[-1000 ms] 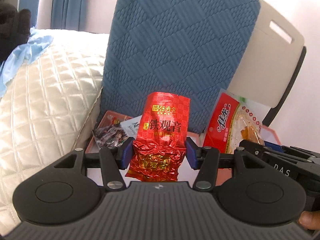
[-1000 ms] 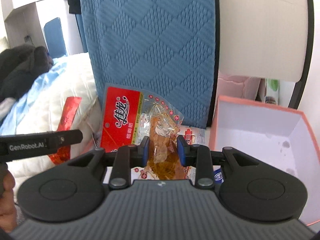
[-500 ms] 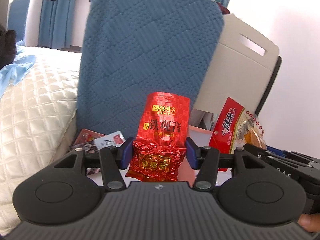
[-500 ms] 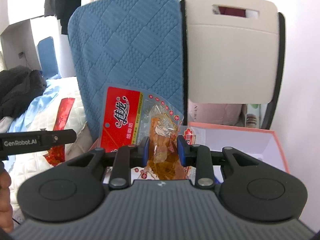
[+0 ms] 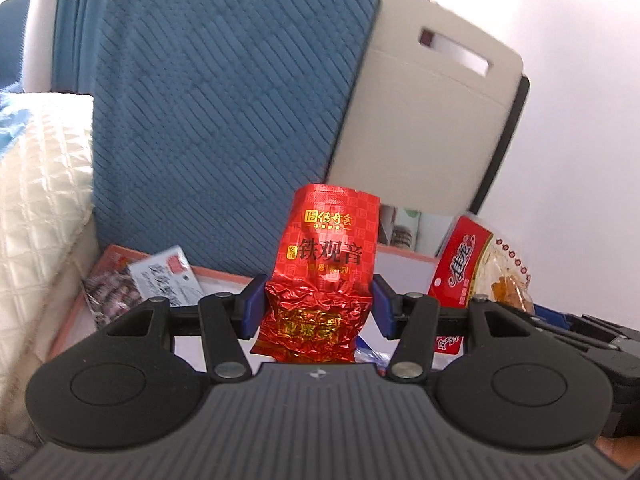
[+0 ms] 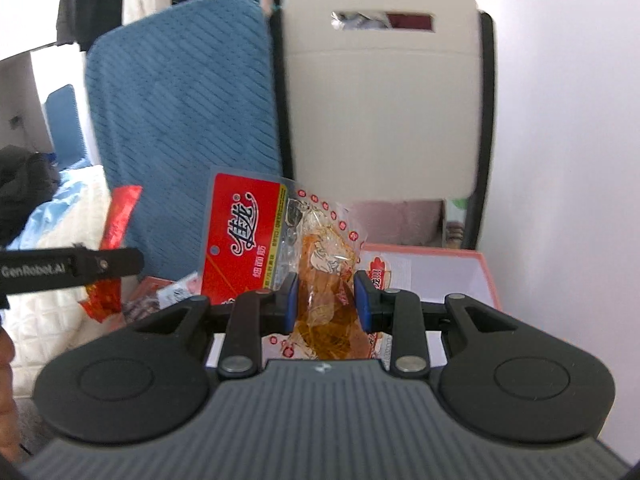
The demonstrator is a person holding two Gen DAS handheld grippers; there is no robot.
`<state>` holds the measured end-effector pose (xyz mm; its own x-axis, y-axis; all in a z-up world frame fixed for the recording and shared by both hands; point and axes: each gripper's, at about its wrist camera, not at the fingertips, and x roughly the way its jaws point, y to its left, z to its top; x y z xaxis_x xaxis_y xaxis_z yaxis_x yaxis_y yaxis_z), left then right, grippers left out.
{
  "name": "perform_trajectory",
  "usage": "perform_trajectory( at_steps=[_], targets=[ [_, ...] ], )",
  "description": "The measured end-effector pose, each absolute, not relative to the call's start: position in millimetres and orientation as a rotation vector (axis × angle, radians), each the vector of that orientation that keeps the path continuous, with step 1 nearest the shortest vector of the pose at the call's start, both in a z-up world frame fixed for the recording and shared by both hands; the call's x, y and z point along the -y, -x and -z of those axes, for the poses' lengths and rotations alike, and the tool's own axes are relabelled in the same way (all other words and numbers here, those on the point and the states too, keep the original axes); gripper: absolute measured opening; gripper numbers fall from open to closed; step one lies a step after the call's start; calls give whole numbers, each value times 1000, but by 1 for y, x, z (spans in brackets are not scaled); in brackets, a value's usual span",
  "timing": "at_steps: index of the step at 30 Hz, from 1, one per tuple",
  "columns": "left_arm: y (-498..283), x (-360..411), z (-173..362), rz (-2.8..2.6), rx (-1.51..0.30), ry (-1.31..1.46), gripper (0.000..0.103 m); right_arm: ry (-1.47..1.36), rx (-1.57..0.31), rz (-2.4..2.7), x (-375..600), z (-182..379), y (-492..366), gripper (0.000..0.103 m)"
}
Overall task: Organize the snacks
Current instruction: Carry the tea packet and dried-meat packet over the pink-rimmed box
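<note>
1. Both grippers are sitting higher than a second ago: more of the blue quilted cushion (image 5: 224,112) and the cream board (image 6: 380,92) with its handle slot is showing in each view, and the box rim is lying lower in the frame.
2. Left gripper (image 5: 316,306) is holding its jaws clamped on the crumpled lower half of a red foil tea packet (image 5: 328,260), which is standing upright with gold and black characters facing the camera.
3. Right gripper (image 6: 326,306) is keeping its jaws pressed on the clear part of a red-and-clear snack pouch (image 6: 288,248), squeezing the orange contents; the red header is rising to the left of the blue pads.
4. Both packets are hanging above a pink-rimmed white box (image 6: 490,276), which is sitting in front of the cushion and the board.
5. At the box's left end, a white-labelled sachet (image 5: 166,280) and a dark printed packet (image 5: 108,292) are lying against each other, leaning on the rim.
6. A cream quilted bedcover (image 5: 36,208) is lying just left of the box.
7. In the right wrist view the left gripper's black arm and the red tea packet's edge are showing at the left, near the pouch.
</note>
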<state>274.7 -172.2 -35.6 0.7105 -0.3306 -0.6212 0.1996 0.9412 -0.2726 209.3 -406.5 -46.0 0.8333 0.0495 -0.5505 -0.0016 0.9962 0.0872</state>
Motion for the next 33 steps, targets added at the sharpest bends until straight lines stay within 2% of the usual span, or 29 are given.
perform_trajectory(
  at_steps=[10, 21, 33],
  targets=[
    [-288, 237, 91, 355, -859, 107, 60, -140, -715, 45, 456, 108, -209, 32],
    [-305, 263, 145, 375, -991, 89, 60, -171, -831, 76, 476, 162, -222, 33],
    [-313, 270, 161, 393, -1039, 114, 60, -193, -865, 68, 481, 174, -236, 35]
  ],
)
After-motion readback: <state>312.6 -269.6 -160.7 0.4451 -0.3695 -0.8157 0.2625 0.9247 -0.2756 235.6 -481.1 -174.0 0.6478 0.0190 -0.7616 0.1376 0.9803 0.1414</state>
